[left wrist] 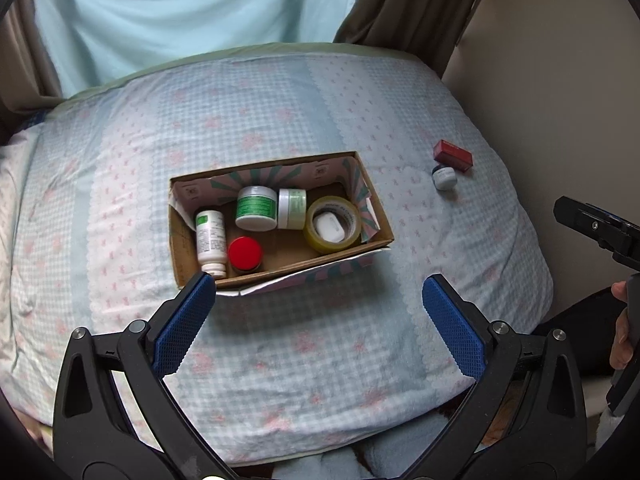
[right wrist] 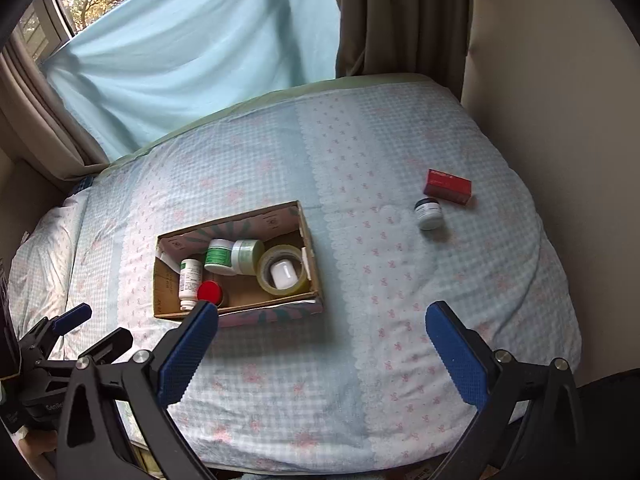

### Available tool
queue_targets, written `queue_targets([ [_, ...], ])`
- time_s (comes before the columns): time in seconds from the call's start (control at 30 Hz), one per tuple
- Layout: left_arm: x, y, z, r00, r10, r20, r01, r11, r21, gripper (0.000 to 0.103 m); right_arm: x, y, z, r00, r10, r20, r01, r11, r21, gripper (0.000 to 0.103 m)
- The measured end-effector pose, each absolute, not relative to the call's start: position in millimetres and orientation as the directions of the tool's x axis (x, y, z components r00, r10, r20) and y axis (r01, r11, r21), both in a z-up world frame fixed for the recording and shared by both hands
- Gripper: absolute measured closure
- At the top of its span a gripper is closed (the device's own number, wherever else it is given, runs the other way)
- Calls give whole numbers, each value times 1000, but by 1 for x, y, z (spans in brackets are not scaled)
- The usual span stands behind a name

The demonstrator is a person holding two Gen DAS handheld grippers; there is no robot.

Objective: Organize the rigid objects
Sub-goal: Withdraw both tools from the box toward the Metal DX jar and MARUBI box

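An open cardboard box (left wrist: 188, 252) (right wrist: 162, 280) lies on the bed. It holds a white bottle (left wrist: 210, 240), a red-lidded jar (left wrist: 245, 253), a green-labelled jar (left wrist: 257, 207), a pale green jar (left wrist: 292, 208) and a tape roll (left wrist: 334, 224) with a white item inside. A red box (left wrist: 453, 155) (right wrist: 447, 186) and a small white jar (left wrist: 444, 177) (right wrist: 429, 213) lie apart on the bed to the right. My left gripper (left wrist: 319, 300) is open and empty, near the box's front edge. My right gripper (right wrist: 322, 328) is open and empty, right of the box.
The bed has a checked blue-and-pink cover (left wrist: 320, 340). A light blue sheet (right wrist: 192, 40) and brown curtain (right wrist: 400, 16) hang behind it. A wall (right wrist: 560, 100) runs along the right. The left gripper (right wrist: 86, 332) shows at the right view's lower left.
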State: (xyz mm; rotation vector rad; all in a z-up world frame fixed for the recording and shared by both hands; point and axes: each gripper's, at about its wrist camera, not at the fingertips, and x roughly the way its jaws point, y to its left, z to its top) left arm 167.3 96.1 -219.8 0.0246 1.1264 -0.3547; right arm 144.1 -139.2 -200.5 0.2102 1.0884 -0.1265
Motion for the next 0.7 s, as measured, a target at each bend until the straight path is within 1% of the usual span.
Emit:
queue_targets([
  [0.13, 169, 60, -221, 371, -275, -887, 323, 934, -155, 0, 138, -184, -188, 486, -60, -872, 226, 972, 59, 0],
  [0.33, 174, -1, -228, 370, -225, -901, 303, 946, -112, 0, 154, -257, -192, 498, -49, -866, 154, 988, 33, 0],
  [0.47, 183, -46, -239, 364, -189, -912, 230, 967, -108, 0, 183, -304, -203, 502, -23, -865, 60, 998, 9, 0],
  [0.7, 207, -133, -268, 324, -163, -932, 142, 982, -122, 0, 249, -366, -237, 487, 81, -870, -182, 983, -10, 0],
])
